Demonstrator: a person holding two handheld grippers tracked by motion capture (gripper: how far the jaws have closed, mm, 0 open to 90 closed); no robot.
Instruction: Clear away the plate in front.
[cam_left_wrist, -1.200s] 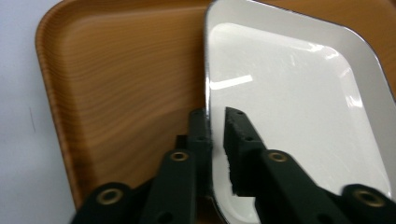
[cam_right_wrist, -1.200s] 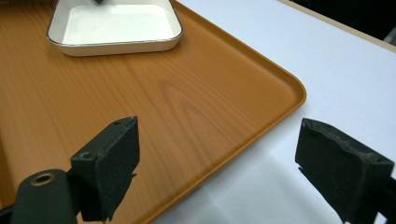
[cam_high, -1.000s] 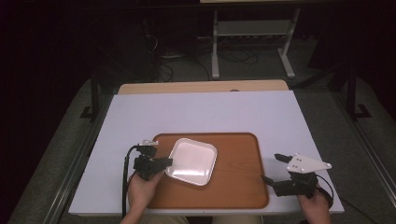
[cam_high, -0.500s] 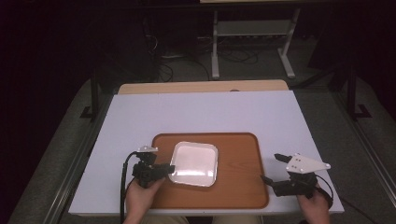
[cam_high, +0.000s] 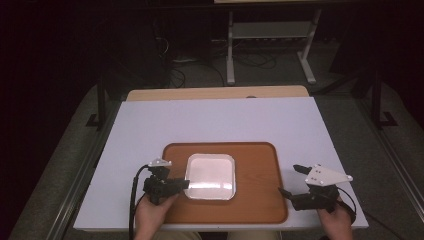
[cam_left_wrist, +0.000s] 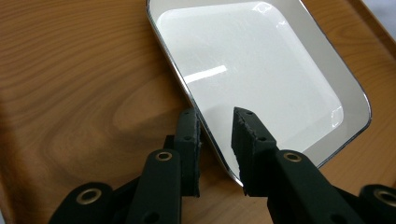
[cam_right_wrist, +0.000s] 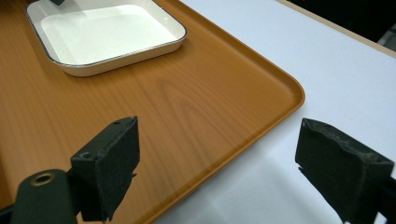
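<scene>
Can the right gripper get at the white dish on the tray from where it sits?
Probably yes. The right gripper is open at the tray's right edge, and only bare wood lies between it and the white dish. The left gripper already straddles the dish's rim.

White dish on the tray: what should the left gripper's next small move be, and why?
Probably pull straight back off the rim. The left gripper straddles the near edge of the white dish, a gap showing beside the rim, and its jaws have just been opening. The dish sits flat on the wooden tray.

Square white dish with a dark rim lies flat on the wooden tray.
</scene>
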